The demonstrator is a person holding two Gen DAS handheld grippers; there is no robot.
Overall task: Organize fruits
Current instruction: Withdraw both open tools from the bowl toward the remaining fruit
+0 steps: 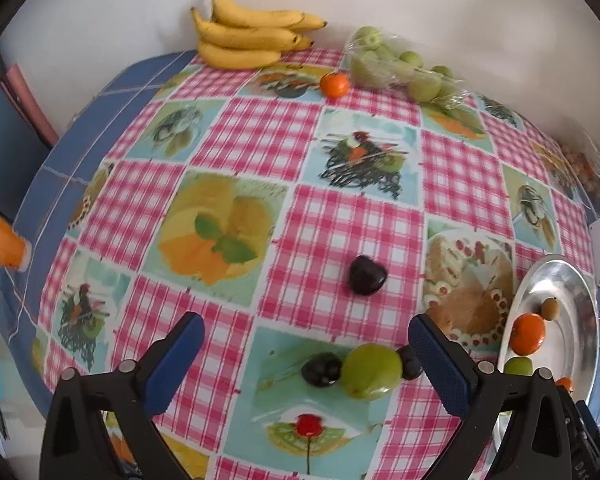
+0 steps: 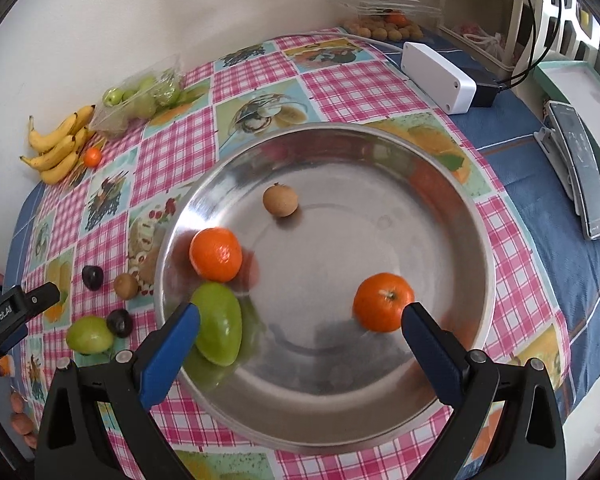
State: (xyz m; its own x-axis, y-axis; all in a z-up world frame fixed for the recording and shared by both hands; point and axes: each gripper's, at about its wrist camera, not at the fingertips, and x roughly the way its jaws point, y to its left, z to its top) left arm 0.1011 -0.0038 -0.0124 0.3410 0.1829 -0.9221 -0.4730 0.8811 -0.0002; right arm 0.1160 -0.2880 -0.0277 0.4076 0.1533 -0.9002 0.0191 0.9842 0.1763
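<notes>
My left gripper (image 1: 306,332) hangs open above the checked tablecloth. Just beyond its fingers lie a green fruit (image 1: 372,370) and a dark plum (image 1: 322,369), touching each other. Another dark plum (image 1: 366,276) sits farther out. My right gripper (image 2: 302,316) is open over the steel plate (image 2: 340,130) and holds nothing. Inside the plate are two oranges (image 2: 216,254) (image 2: 383,300), a green fruit (image 2: 220,322) by the left finger, and a small brown fruit (image 2: 280,200). Left of the plate, the right wrist view shows a brown fruit (image 2: 125,286).
Bananas (image 1: 248,36), a clear bag of green fruits (image 1: 404,68) and a small orange (image 1: 334,85) lie along the far wall. A white box (image 2: 438,76), a phone on a stand (image 2: 580,168) and a plastic tub of small fruits (image 2: 384,20) sit right of the plate.
</notes>
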